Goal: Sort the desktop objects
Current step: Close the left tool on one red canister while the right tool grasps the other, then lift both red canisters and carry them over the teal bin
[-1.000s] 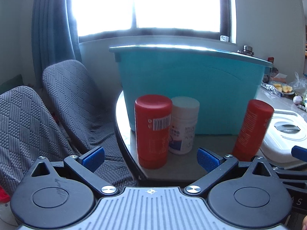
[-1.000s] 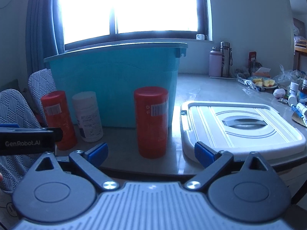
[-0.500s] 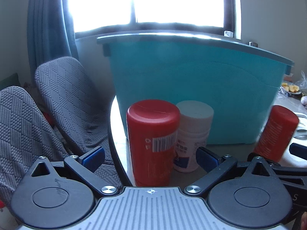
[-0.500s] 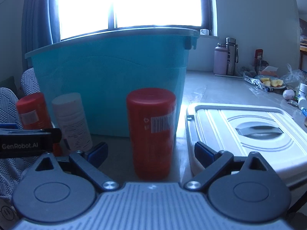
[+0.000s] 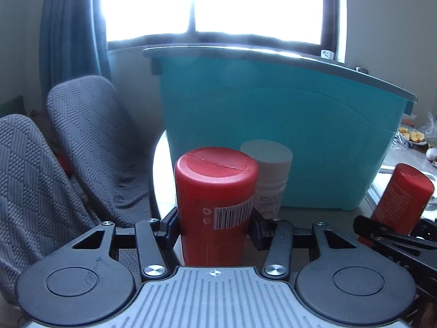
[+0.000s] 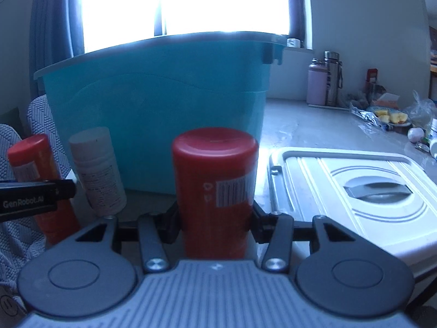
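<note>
- Where the left wrist view looked along the left gripper (image 5: 215, 220), its jaws were pinched on the sides of a red canister (image 5: 215, 199), which stood upright near the bench's (image 5: 161, 191) rounded left edge.
- Just behind that canister stood a white bottle (image 5: 269, 175), close to it; whether they touched could not be told. Behind both rose the wall of a teal bin (image 5: 273, 125).
- Only the left view showed two grey padded chairs (image 5: 54, 150) past the bench edge, with open room on that side.
- Seen from the right wrist, the right gripper (image 6: 215, 218) had its jaws pinched on a second red canister (image 6: 214, 188), upright on the bench in front of the bin (image 6: 164, 104).
- Only the right view showed a white lid (image 6: 349, 191) lying flat just right of this canister, with a narrow gap between them, and the far bench with two flasks (image 6: 325, 79) and a plate of food (image 6: 390, 117).
- Each view caught the other canister at its margin: second canister (image 5: 401, 196) at right in the left view, first canister (image 6: 35, 169) at left in the right view, partly behind the left gripper's black body.
- Between the two canisters the bench lay bare.
</note>
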